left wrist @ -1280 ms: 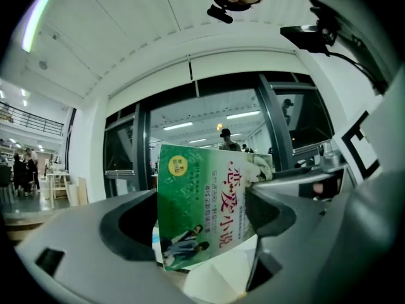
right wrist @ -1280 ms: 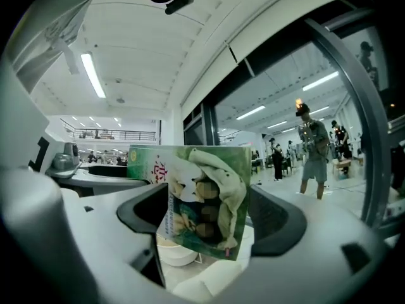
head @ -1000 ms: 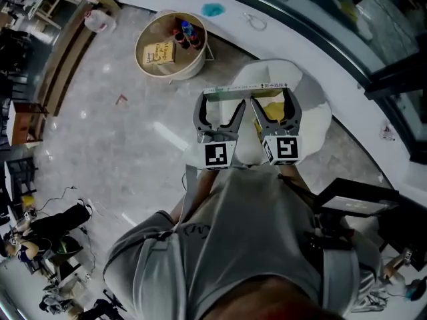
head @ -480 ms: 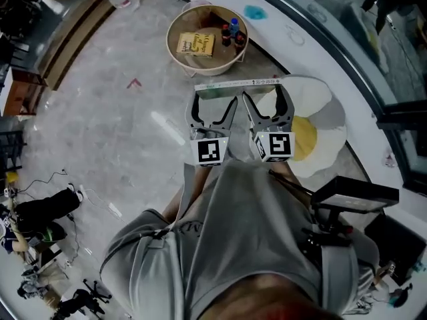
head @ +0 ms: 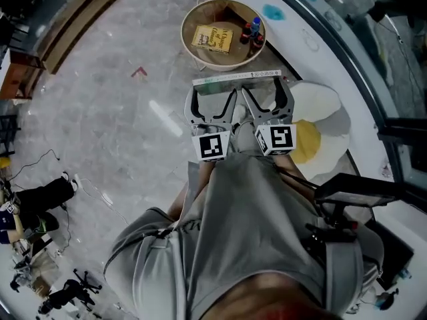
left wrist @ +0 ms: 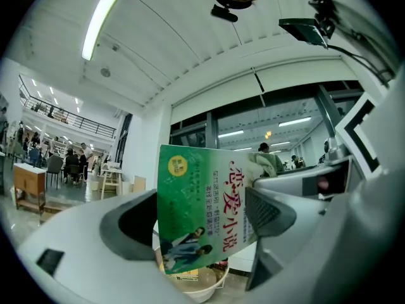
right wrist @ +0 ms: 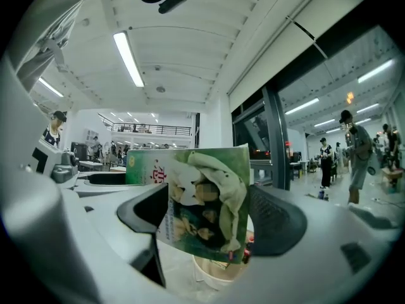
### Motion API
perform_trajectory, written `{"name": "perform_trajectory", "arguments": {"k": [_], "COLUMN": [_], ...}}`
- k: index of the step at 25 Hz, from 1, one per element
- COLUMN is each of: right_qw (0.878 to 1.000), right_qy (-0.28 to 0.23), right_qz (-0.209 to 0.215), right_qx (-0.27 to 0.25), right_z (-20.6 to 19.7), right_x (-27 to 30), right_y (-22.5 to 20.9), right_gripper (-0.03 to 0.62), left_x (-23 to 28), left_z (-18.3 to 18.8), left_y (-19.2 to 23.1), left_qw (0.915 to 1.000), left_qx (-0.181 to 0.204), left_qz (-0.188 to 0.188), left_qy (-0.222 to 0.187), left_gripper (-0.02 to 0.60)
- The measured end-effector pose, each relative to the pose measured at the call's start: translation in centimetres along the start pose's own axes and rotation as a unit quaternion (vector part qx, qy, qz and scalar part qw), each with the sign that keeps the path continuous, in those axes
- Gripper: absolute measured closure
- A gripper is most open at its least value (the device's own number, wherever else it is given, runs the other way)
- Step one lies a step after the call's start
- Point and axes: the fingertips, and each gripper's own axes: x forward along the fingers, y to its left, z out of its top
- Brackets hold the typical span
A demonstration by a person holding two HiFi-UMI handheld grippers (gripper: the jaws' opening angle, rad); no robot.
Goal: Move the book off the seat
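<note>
A green-covered book stands upright on edge across the tips of both grippers. Its cover faces the left gripper view and its other cover the right gripper view. My left gripper and right gripper sit side by side, each with its jaws wide apart. The book's left edge meets the left gripper's outer jaw, and its right edge meets the right gripper's outer jaw. The egg-shaped seat cushion, white with a yellow middle, lies to the right, apart from the book.
Just beyond the book on the grey floor stands a round basket holding a yellow book and small bottles. A white curved ledge runs behind the cushion. A black stand is at my right side.
Both grippers carried the book from above the cushion leftward and toward the basket. The cushion now lies to its right, and the jaws look the same.
</note>
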Motion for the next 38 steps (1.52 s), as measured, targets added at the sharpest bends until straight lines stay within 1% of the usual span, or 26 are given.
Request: {"name": "perform_trajectory", "arguments": {"k": [2, 5, 9, 12, 15, 17, 21, 24, 27, 28, 30, 31, 34, 38], "right_qw": [1.000, 1.000, 0.999, 0.998, 0.997, 0.996, 0.995, 0.995, 0.996, 0.996, 0.996, 0.996, 0.996, 0.994], "right_qy": [0.001, 0.002, 0.004, -0.006, -0.016, -0.024, -0.049, -0.061, -0.063, -0.065, -0.066, -0.066, -0.064, -0.070], "right_qz": [0.008, 0.024, 0.039, 0.045, 0.049, 0.054, 0.057, 0.046, 0.032, 0.025, 0.010, 0.003, -0.017, -0.065], "right_qx": [0.006, 0.012, 0.020, 0.034, 0.054, 0.064, 0.061, 0.058, 0.062, 0.063, 0.063, 0.061, 0.056, 0.053], "right_z": [-0.7, -1.7, -2.3, -2.6, -2.8, -2.4, -1.0, -0.8, 0.0, 0.2, 0.5, 0.5, 0.6, 1.5], "right_x": [1.8, 4.8, 10.2, 15.1, 20.8, 24.6, 30.7, 34.4, 36.1, 36.3, 36.5, 36.6, 36.7, 36.7], "right_y": [0.3, 0.3, -0.9, -2.8, -6.0, -8.1, -11.6, -13.4, -14.0, -14.2, -14.6, -14.6, -14.2, -14.8], "right_gripper": [0.214, 0.214, 0.214, 0.214, 0.214, 0.214, 0.214, 0.214, 0.214, 0.214, 0.214, 0.214, 0.214, 0.214], "left_x": [0.8, 2.6, 7.1, 12.2, 18.8, 23.3, 31.1, 35.6, 37.5, 37.6, 37.5, 37.5, 37.9, 39.5], "left_z": [-0.8, -2.6, -3.9, -4.4, -4.8, -4.4, -2.8, -2.6, -1.5, -1.6, -3.0, -3.4, -3.1, -1.5], "left_y": [1.3, 2.9, 5.5, 7.3, 8.6, 9.4, 10.5, 12.0, 12.5, 12.5, 12.7, 12.8, 13.2, 12.6], "left_qw": [0.9999, 0.9995, 0.9986, 0.9981, 0.9973, 0.9967, 0.9968, 0.9967, 0.9974, 0.9973, 0.9960, 0.9957, 0.9968, 0.9947], "left_qx": [-0.001, 0.004, 0.012, 0.024, 0.042, 0.055, 0.070, 0.074, 0.069, 0.069, 0.072, 0.072, 0.063, 0.054], "left_qz": [0.011, 0.019, 0.028, 0.030, 0.029, 0.026, 0.019, 0.023, 0.018, 0.013, 0.003, -0.003, -0.028, -0.088], "left_qy": [0.002, 0.025, 0.043, 0.047, 0.053, 0.054, 0.033, 0.023, 0.014, 0.022, 0.053, 0.059, 0.041, 0.002], "left_gripper": [0.160, 0.160, 0.160, 0.160, 0.160, 0.160, 0.160, 0.160, 0.160, 0.160, 0.160, 0.160, 0.160, 0.160]}}
